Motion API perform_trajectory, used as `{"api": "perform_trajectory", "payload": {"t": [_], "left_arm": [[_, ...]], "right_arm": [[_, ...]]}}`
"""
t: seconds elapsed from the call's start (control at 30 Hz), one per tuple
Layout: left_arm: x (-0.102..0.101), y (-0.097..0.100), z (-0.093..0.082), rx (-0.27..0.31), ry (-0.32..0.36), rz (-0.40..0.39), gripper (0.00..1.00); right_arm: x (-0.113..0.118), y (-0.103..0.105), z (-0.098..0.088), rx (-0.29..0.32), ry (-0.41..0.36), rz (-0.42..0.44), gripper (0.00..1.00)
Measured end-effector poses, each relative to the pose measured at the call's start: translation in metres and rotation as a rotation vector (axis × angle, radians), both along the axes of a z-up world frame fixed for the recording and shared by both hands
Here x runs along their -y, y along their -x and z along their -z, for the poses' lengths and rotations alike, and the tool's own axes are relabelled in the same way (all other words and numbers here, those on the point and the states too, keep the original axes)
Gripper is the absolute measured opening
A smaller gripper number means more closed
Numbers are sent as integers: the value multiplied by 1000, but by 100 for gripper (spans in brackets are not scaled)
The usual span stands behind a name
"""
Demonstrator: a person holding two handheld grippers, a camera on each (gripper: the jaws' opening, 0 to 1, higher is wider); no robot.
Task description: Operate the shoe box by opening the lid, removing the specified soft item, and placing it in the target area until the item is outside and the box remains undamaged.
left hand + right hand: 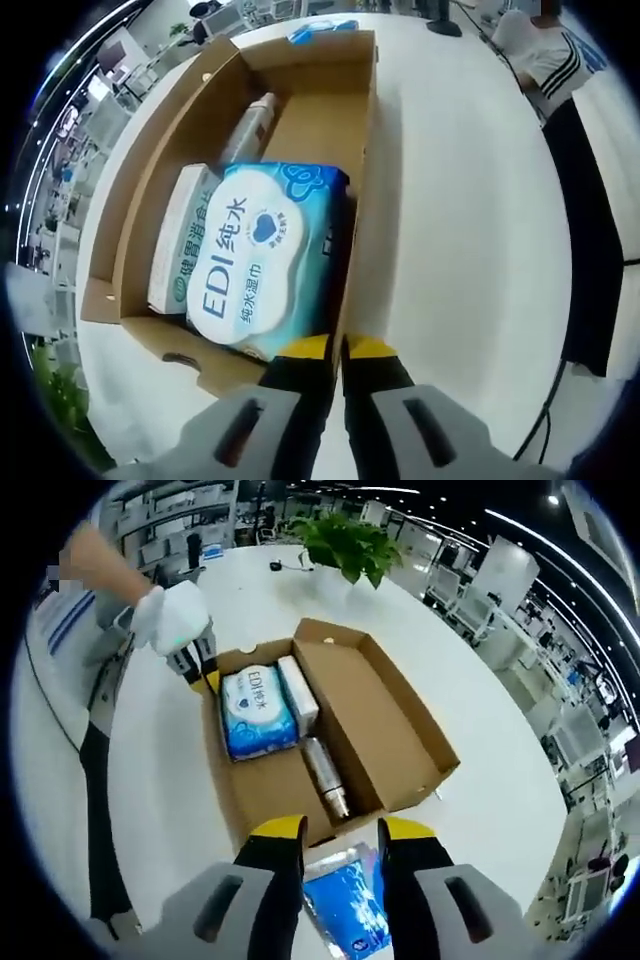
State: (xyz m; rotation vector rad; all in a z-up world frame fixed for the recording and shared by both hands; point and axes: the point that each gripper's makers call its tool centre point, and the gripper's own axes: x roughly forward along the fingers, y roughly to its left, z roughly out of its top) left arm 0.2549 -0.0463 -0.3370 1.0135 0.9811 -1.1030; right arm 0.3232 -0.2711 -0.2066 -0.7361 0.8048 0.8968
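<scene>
in the left gripper view the left gripper (340, 350) at bottom centre has its jaws nearly together over the shoe box (365, 150) wall, beside the blue wet wipes pack (265, 265) inside. in the right gripper view the right gripper (340, 842) at bottom stands narrowly parted, gripping nothing, above a blue packet (345, 905) on the white table (180, 770); beyond, a silver bottle (326, 772) lies in the box.
</scene>
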Motion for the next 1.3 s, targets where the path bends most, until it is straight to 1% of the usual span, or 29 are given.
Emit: {"api": "perform_trajectory", "payload": {"t": [0.03, 0.07, 0.1, 0.13, 0.17, 0.2, 0.23, 0.3, 0.37, 0.5, 0.53, 0.57, 0.63, 0.73, 0.83, 0.87, 0.93, 1.03, 1.13, 1.23, 1.3], "left_arm": [[0, 0, 0, -1, -2, -1, 2], [0, 0, 0, 0, -2, -2, 2], [0, -1, 0, 1, -3, -3, 2], [0, -1, 0, 4, -2, 1, 2], [0, -1, 0, 6, 0, 2, 2], [0, -1, 0, 7, 0, 1, 2], [0, -1, 0, 7, -1, 0, 3], [1, -1, 0, 8, 0, -2, 3], [1, -1, 0, 15, 0, 6, 3], [1, -1, 0, 15, 0, 2, 3], [2, -1, 0, 14, 1, -1, 3], [2, -1, 0, 14, 2, -1, 3], [2, -1, 0, 15, 2, 3, 3], [2, -1, 0, 12, 3, 3, 3], [3, -2, 0, 8, 4, 1, 3], [3, -2, 0, 9, 4, 1, 3], [3, -2, 0, 9, 5, 3, 3], [3, -2, 0, 9, 5, 3, 3], [3, -3, -1, 6, 7, 0, 3], [3, -3, 0, 4, 6, -4, 3], [3, -3, 0, 5, 6, -3, 2]], "right_arm": [[-2, 1, 1, -17, 6, -1, 29], [-9, -1, 3, -27, 2, -23, 28], [-15, -2, 4, -25, 0, -46, 26], [-19, -6, 6, -4, 29, -105, 24], [-19, -9, 9, 0, 57, -118, 22], [-21, -10, 13, -16, 59, -102, 22], [-24, -13, 17, -50, 62, -89, 23], [-26, -15, 21, -66, 69, -79, 23], [-30, -20, 27, -58, 82, -97, 24], [-36, -22, 43, -72, 123, -123, 25], [-37, -23, 45, -70, 128, -124, 25], [-40, -24, 51, -72, 143, -134, 24], [-44, -23, 57, -83, 147, -150, 19], [-49, -22, 63, -103, 140, -141, 21], [-48, -19, 70, -124, 168, -143, 24], [-48, -18, 74, -126, 182, -167, 24], [-47, -17, 78, -132, 205, -177, 24], [-45, -17, 81, -129, 205, -190, 22], [-42, -20, 83, -121, 197, -169, 22], [-40, -22, 85, -107, 204, -184, 21], [-39, -25, 85, -98, 202, -179, 22]]}}
